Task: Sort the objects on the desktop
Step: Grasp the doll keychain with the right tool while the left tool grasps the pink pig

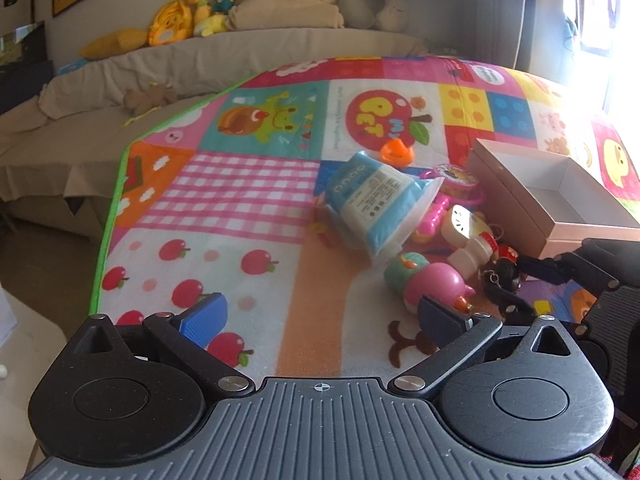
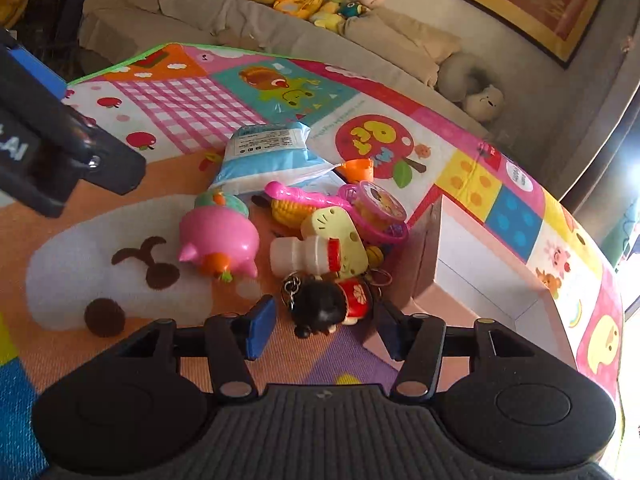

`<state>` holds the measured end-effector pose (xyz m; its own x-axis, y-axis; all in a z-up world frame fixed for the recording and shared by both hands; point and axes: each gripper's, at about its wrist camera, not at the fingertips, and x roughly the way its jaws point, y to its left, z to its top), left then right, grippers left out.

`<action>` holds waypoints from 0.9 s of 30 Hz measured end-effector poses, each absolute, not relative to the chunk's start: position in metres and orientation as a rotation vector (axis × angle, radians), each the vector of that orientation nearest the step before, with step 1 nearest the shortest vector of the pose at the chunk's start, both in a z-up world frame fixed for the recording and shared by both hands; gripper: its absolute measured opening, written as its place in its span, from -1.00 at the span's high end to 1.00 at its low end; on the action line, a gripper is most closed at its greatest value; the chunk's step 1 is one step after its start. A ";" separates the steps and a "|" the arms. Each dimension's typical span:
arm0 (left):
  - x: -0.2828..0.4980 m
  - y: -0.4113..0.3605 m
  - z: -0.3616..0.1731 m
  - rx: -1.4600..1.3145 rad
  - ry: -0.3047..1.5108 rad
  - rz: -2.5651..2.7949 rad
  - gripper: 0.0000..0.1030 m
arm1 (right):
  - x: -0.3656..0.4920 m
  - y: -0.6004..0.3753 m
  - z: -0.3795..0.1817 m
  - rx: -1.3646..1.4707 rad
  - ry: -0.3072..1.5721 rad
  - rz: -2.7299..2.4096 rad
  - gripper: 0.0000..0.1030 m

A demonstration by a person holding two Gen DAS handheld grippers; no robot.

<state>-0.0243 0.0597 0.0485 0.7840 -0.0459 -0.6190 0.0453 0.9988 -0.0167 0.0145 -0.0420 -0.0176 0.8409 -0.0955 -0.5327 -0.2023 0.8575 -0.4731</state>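
Black-haired doll keychain (image 2: 320, 306), lying on the play mat (image 2: 168, 184) at the near edge of the toy pile, sits straight ahead of your right gripper (image 2: 324, 326), between its two blue-padded fingers (image 2: 262, 326) but not yet touched by them. Those fingers are spread apart and grasp nothing. The doll's dark head points toward you, its red body angles away to the right, and its metal ring trails off to the left, so the long axis runs roughly across the gap. Just right of the doll stands the open cardboard box (image 2: 426, 256), its corner close to your right finger. Behind the doll lie a small white bottle (image 2: 300, 254), a pink pig toy (image 2: 218, 240) and a blue-and-white packet (image 2: 268, 152). Your left gripper (image 1: 320, 320) hovers further left over bare mat, fingers likewise spread wide and holding nothing; the pig toy (image 1: 436, 284) lies nearest its right finger. The right gripper is plainly the nearer to the doll, and a short push forward before closing looks like what the pickup calls for
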 end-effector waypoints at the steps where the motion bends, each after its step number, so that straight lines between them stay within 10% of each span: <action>1: -0.024 0.061 0.046 -0.006 0.673 -0.051 -1.00 | 0.017 -0.042 -0.018 -0.542 0.595 0.065 0.38; 13: -0.011 0.009 0.028 0.042 0.641 -0.244 -1.00 | -0.073 -0.167 0.030 0.006 0.664 0.127 0.42; 19: 0.017 -0.008 0.013 0.054 0.720 -0.231 -0.81 | -0.108 -0.203 0.019 -0.020 0.530 -0.083 -0.45; 27: 0.019 -0.011 0.007 0.100 0.733 -0.197 -0.33 | -0.095 -0.216 -0.008 0.060 0.573 -0.104 -0.52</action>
